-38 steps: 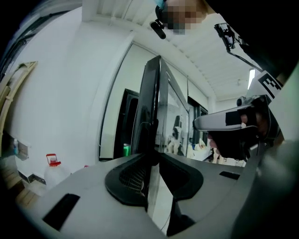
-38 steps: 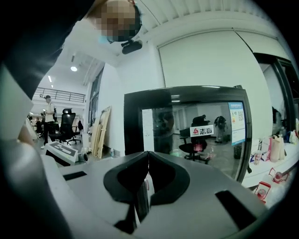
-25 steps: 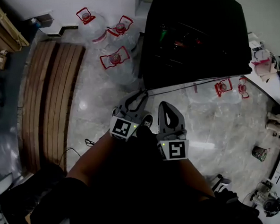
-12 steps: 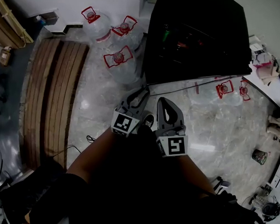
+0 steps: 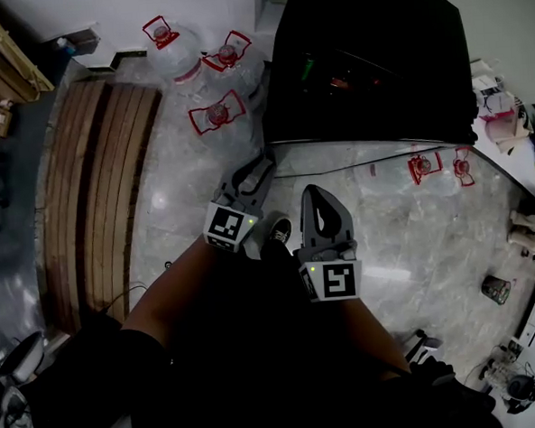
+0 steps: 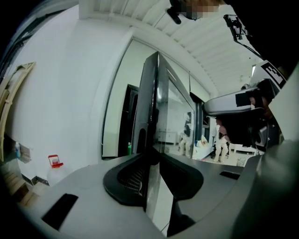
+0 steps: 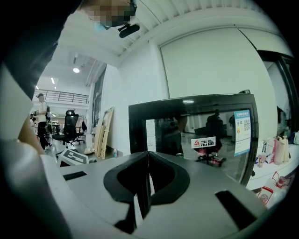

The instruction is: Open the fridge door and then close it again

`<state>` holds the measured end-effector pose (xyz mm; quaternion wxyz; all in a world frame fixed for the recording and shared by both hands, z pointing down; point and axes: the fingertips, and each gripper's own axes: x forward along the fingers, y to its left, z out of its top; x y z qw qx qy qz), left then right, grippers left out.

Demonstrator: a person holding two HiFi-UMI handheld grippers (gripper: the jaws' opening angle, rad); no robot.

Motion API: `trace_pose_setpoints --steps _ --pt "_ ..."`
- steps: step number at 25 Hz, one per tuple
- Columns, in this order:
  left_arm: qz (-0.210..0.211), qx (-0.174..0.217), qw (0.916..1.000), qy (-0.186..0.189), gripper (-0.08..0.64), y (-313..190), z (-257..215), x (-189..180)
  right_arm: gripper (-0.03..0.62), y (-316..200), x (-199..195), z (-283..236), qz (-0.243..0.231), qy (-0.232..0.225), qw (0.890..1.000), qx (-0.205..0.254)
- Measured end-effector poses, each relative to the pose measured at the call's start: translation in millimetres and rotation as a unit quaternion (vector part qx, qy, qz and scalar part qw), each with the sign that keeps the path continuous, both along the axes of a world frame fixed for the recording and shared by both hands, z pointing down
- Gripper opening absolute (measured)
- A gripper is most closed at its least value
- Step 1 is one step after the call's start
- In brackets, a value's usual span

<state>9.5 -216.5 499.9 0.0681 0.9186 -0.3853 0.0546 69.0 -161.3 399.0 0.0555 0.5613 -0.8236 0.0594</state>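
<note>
The black glass-door fridge (image 5: 375, 57) stands ahead of me and fills the head view's upper right. Its door stands slightly ajar. In the left gripper view I see the door's free edge (image 6: 152, 116) end-on between the jaws, with the dark interior to its left. My left gripper (image 5: 257, 168) (image 6: 152, 186) grips that edge, pads against both faces, and its jaws are opening. My right gripper (image 5: 320, 216) (image 7: 148, 158) hangs just right of it, short of the fridge (image 7: 205, 135), shut with nothing between its jaws.
Three large water jugs (image 5: 216, 117) stand on the marble floor left of the fridge, next to a slatted wooden bench (image 5: 94, 192). Two smaller red-capped jugs (image 5: 424, 165) sit right of the door. My shoe (image 5: 276, 231) is below the grippers. An office chair (image 7: 67, 128) stands far left.
The left gripper has shifted left and toward the fridge's corner with the door edge in it. The gap at the door's free side looks wider. The right gripper has barely moved.
</note>
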Motion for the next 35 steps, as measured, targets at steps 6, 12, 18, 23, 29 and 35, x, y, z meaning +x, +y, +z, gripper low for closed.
trace_pose_setpoints --steps 6,12,18,23,29,35 --pt "0.028 0.015 0.9994 -0.012 0.101 -46.3 -0.3 -2.0 0.015 -22.4 3.8 -14.1 0.011 0.018 1.0 0.004" --pt "0.029 0.027 0.9991 -0.016 0.11 -107.4 -1.4 7.2 0.015 -45.1 21.5 -15.2 0.051 0.026 0.998 -0.003" --pt "0.018 0.03 0.9994 -0.007 0.118 -125.5 0.0 10.9 0.015 -56.3 19.4 -10.4 0.059 0.025 0.998 -0.003" --pt "-0.007 0.034 0.9988 -0.034 0.115 -118.8 -2.3 4.1 0.015 -55.4 10.4 -18.3 0.054 0.01 0.998 0.018" --pt "-0.048 0.058 0.997 -0.021 0.025 -62.4 -60.9 -24.1 0.015 -45.3 3.6 -43.4 0.027 0.001 0.999 0.03" --pt "-0.054 0.049 0.9973 0.001 0.008 5.3 -131.4 -22.6 0.015 -25.6 -2.5 -54.9 -0.011 -0.001 1.0 0.019"
